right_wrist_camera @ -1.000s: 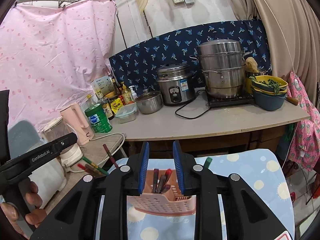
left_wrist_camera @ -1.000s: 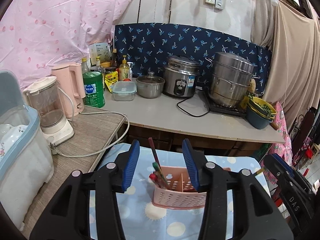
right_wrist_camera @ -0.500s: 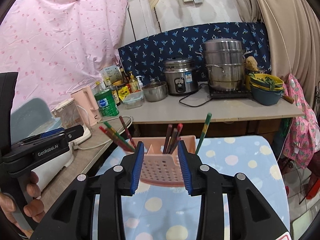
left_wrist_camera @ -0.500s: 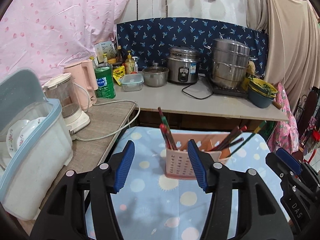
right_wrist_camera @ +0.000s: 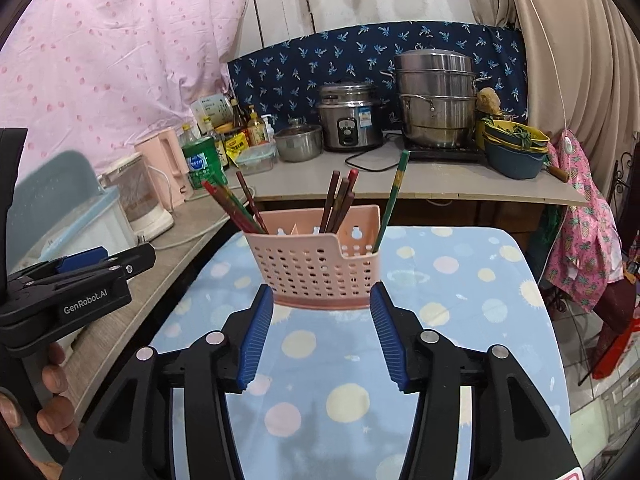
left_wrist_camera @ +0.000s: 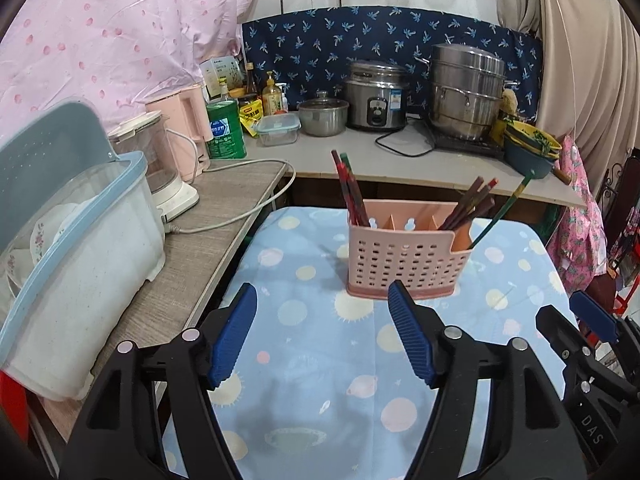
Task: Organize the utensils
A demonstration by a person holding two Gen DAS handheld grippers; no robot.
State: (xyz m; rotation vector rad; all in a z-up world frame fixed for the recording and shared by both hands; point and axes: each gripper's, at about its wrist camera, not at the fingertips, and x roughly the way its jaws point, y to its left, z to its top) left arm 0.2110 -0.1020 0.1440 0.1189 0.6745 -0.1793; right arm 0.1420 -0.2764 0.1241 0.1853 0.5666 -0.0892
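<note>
A pink perforated utensil holder [left_wrist_camera: 404, 258] stands on a table with a blue dotted cloth [left_wrist_camera: 320, 360]; it also shows in the right wrist view [right_wrist_camera: 318, 266]. Several red and brown chopsticks [left_wrist_camera: 352, 192] stand in its left and right compartments, and one green-tipped chopstick [right_wrist_camera: 394, 196] leans out at the right end. My left gripper [left_wrist_camera: 322, 308] is open and empty, in front of the holder. My right gripper [right_wrist_camera: 322, 308] is open and empty, its fingertips beside the holder's base; whether they touch it I cannot tell.
A side counter at left holds a lidded dish bin [left_wrist_camera: 80, 256], a blender [left_wrist_camera: 168, 172] and a pink kettle [left_wrist_camera: 184, 128] with a cord. The back counter carries a rice cooker [left_wrist_camera: 376, 96], steamer pot [left_wrist_camera: 466, 88], bowls [left_wrist_camera: 528, 148] and bottles.
Both grippers have pulled back from the holder and opened wider. The holder now stands free on the cloth, farther from both cameras.
</note>
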